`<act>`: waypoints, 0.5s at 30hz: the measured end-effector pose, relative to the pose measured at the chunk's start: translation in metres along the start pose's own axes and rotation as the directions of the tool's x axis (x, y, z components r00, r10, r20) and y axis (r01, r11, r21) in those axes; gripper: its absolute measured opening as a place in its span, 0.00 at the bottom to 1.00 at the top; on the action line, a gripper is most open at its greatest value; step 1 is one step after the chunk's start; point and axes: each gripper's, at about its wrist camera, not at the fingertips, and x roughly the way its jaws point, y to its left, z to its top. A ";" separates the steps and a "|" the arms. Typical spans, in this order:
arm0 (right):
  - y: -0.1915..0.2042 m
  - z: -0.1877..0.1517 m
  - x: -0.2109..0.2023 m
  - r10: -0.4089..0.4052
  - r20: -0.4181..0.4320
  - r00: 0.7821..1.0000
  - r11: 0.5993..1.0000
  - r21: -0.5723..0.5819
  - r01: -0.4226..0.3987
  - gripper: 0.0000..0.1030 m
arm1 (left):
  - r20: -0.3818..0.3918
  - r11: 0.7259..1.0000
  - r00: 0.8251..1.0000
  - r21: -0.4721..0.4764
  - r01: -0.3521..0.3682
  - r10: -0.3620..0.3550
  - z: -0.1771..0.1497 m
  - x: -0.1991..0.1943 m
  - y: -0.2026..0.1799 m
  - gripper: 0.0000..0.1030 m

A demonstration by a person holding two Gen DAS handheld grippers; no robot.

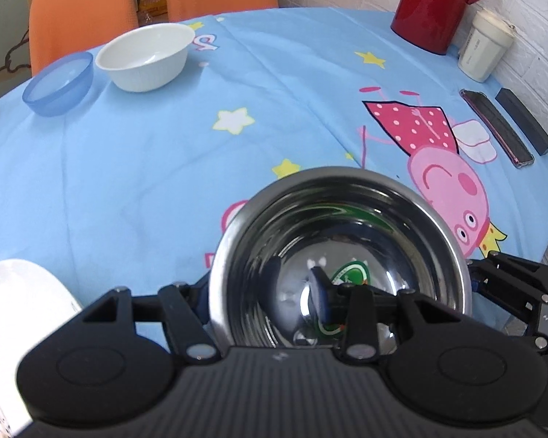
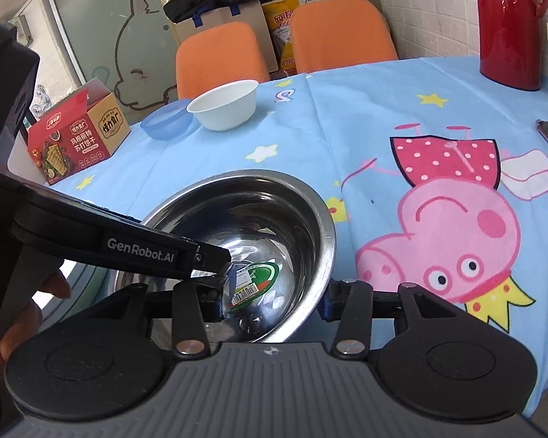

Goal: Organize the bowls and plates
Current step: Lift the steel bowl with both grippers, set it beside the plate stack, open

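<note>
Gripping steel bowl (image 1: 341,252) rim with left gripper (image 1: 263,299) fingers closed on it; right gripper (image 2: 274,299) fingers straddling the opposite rim, loosened. Keeping level above bench (image 1: 146,182).

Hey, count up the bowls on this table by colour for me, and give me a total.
Steel bowl: 1
White bowl: 1
Blue bowl: 1
Total: 3 bowls. A white rounded thing at the lower left edge of the left wrist view is cut off, so it is not counted.

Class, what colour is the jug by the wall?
Glossy red jug, clearest in the left wrist view.
</note>
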 end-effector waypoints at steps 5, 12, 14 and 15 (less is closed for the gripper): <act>-0.002 -0.004 0.006 0.013 -0.006 1.000 1.000 0.004 -0.013 0.86 | 0.030 1.000 0.999 0.002 -0.011 0.011 0.002 0.006 -0.001 0.39; -0.018 -0.004 -0.022 0.002 0.031 1.000 1.000 0.020 -0.003 1.00 | 0.115 0.999 0.993 -0.025 -0.020 0.022 -0.002 -0.014 0.013 0.76; -0.028 0.001 -0.033 -0.028 0.065 0.997 0.999 0.035 0.026 1.00 | 0.156 0.998 0.986 -0.030 -0.053 0.057 0.000 -0.028 0.022 0.76; -0.033 0.004 -0.037 -0.040 0.080 0.996 0.998 0.043 0.037 1.00 | 0.175 0.997 0.981 -0.030 -0.077 0.081 0.001 -0.034 0.026 0.76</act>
